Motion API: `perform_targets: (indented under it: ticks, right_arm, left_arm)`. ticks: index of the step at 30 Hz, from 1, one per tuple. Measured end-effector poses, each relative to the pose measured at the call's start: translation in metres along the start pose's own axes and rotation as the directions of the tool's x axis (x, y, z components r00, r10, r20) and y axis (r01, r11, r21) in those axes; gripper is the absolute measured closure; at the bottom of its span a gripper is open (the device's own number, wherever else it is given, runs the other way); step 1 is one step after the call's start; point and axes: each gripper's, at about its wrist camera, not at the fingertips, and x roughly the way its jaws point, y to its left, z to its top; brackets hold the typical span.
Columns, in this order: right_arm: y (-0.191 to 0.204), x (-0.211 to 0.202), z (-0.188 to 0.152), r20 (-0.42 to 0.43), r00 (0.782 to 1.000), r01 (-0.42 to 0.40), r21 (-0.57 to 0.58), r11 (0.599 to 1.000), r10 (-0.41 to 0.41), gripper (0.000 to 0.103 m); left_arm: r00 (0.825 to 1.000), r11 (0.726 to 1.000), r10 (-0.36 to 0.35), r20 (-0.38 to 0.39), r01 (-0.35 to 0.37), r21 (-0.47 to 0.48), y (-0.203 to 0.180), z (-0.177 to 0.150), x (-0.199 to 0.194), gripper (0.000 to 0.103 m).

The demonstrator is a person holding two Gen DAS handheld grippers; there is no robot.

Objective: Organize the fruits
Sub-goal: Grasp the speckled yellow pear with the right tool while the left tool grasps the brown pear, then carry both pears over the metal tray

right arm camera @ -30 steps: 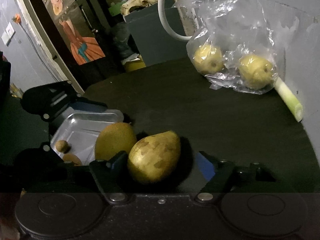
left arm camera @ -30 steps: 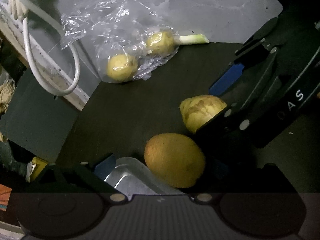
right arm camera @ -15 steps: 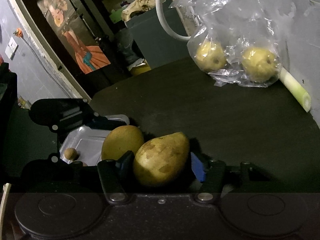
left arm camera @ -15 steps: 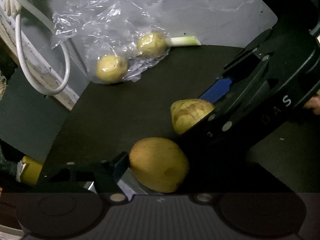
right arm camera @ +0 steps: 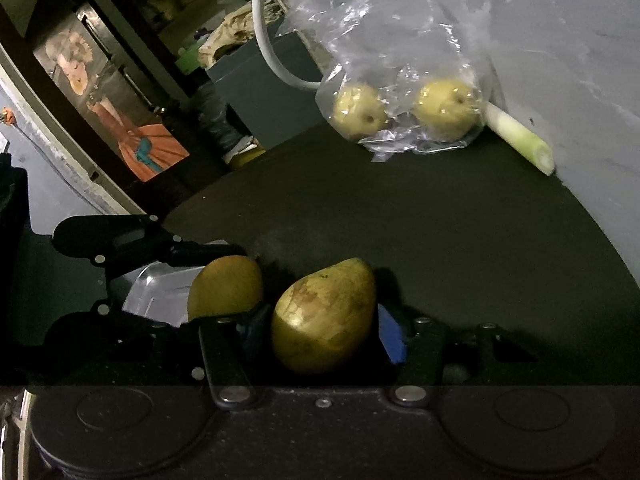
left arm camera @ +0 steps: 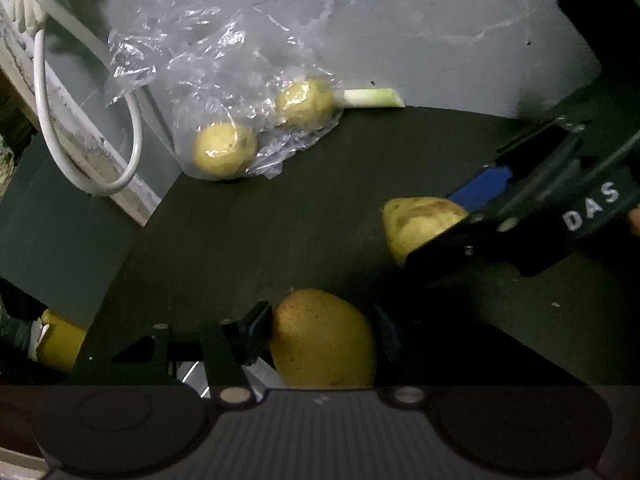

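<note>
Left gripper point(left arm camera: 320, 334) is clamped on a mango point(left arm camera: 324, 340) at bottom center, right gripper point(right arm camera: 320, 330) squeezing a pear point(right arm camera: 326, 316), same spot in its view. Bagged apples point(right arm camera: 404, 110) sit upper right, tray point(right arm camera: 154, 292) lower left.

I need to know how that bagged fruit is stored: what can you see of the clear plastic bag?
The clear plastic bag is thin, crinkled and glossy, slumped at the back of the dark table against the grey wall. Two round yellow fruits sit inside, side by side. Its loose top stands up crumpled. A pale green stalk pokes out beside it.
</note>
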Motion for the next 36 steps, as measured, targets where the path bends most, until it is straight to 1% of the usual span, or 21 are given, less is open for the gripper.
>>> perform_targets:
  ticks: [9, 13, 18, 25, 27, 32, 36]
  right_arm:
    - [-0.001, -0.015, -0.015, 0.007, 1.000, 0.019, 0.044, 0.999, -0.019, 0.044]
    - [0.000, -0.021, -0.021, 0.012, 1.000, 0.027, 0.065, 0.998, -0.028, 0.044]
    - [0.001, -0.026, -0.029, 0.018, 0.999, 0.029, 0.092, 0.995, -0.031, 0.044]
    - [0.004, -0.032, -0.039, 0.023, 0.999, 0.029, 0.152, 0.988, -0.033, 0.044]
    - [0.008, -0.035, -0.043, 0.024, 0.999, 0.023, 0.166, 0.986, -0.027, 0.045]
    - [0.019, -0.041, -0.054, 0.027, 0.999, 0.013, 0.177, 0.984, -0.018, 0.045]
    - [0.028, -0.041, -0.061, 0.025, 0.999, 0.025, 0.166, 0.986, -0.029, 0.045]
  left_arm:
    - [0.999, 0.999, 0.027, -0.032, -0.028, -0.019, 0.000, 0.002, 0.008, 0.041]
    - [0.999, 0.998, 0.030, -0.037, -0.032, -0.052, 0.003, 0.003, 0.009, 0.041]
    - [0.999, 0.992, 0.029, -0.027, -0.032, -0.120, 0.003, -0.001, 0.004, 0.042]
    - [1.000, 0.990, 0.001, -0.009, -0.002, -0.141, -0.006, -0.008, -0.011, 0.042]
    - [1.000, 0.987, -0.011, 0.003, 0.012, -0.160, -0.008, -0.012, -0.018, 0.042]
    - [0.999, 0.978, -0.036, 0.029, 0.041, -0.203, -0.013, -0.022, -0.035, 0.043]
    - [0.998, 0.975, -0.043, 0.041, 0.051, -0.218, -0.017, -0.031, -0.047, 0.043]
